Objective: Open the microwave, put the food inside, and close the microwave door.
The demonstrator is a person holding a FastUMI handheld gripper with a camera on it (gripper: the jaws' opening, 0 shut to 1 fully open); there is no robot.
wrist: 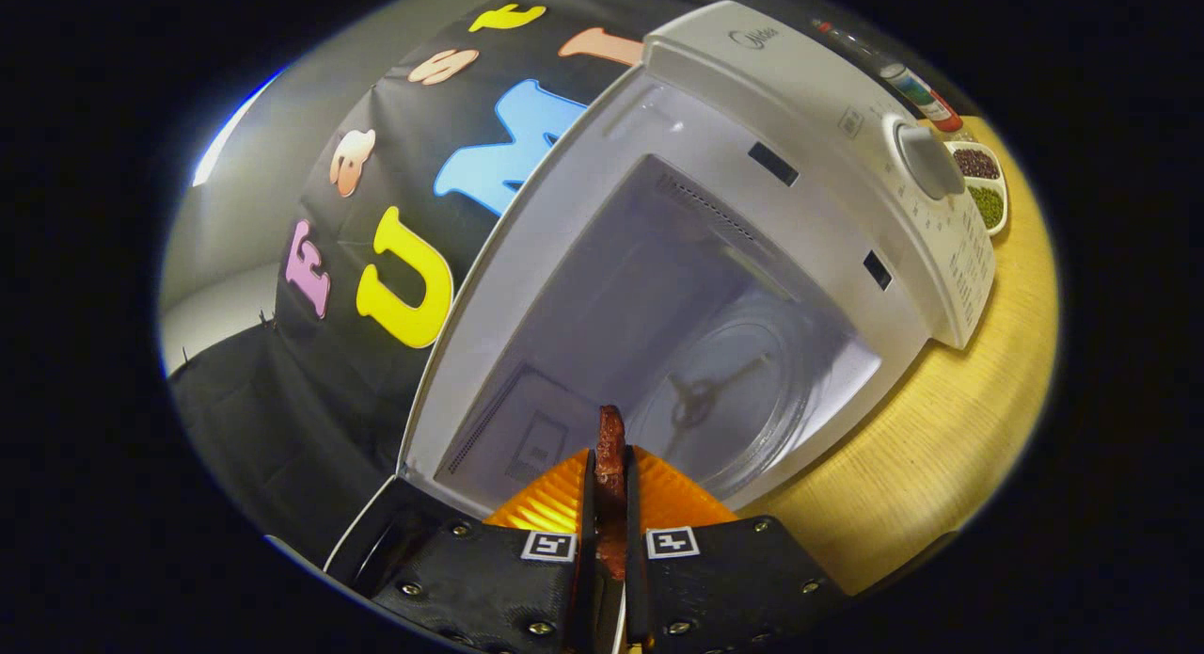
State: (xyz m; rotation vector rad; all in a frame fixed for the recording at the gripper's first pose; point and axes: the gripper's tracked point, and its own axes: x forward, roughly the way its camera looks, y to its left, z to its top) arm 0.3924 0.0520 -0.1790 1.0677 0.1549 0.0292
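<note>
Gripper [609,503] at the open microwave [800,99] — fingers nearly closed, pinching a thin reddish-brown strip of food [611,447] upright between them. Judged best practice: carry it level past the doorway, over the glass turntable [743,381], and let go low — not dropped.

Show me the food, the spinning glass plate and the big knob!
food [610,447]: gripper view, on its top end, pinched between the fingers.
glass plate [752,353]: gripper view, on its bare glass inside the open microwave.
knob [926,160]: gripper view, on its face.
</note>
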